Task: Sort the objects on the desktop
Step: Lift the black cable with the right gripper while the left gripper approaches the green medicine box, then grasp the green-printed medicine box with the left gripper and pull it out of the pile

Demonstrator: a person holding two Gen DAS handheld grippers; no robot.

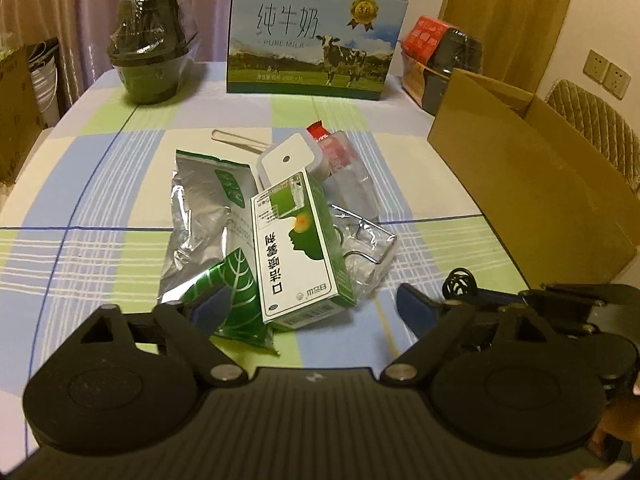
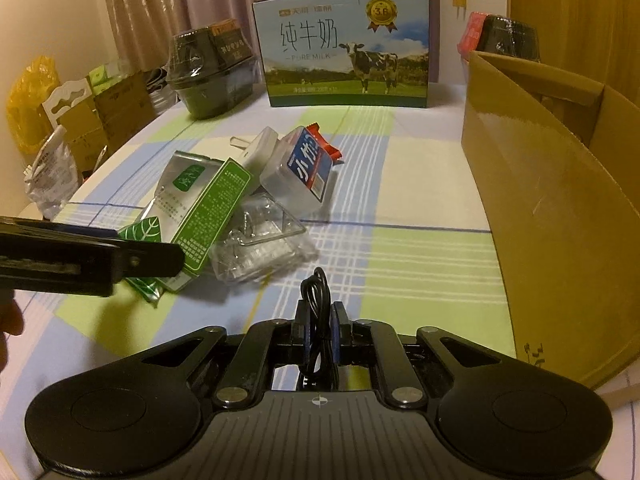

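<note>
Right gripper [image 2: 320, 330] is clamped tight on a coiled black cable [image 2: 316, 292], near the table's [image 2: 420, 184] front edge, the open cardboard box [image 2: 560, 208] just to its right. Left gripper [image 1: 308, 312] is spread wide around the near end of the green-and-white spray carton [image 1: 296, 256], pads not touching, atop the foil pouch [image 1: 200, 216] pile at centre.
</note>
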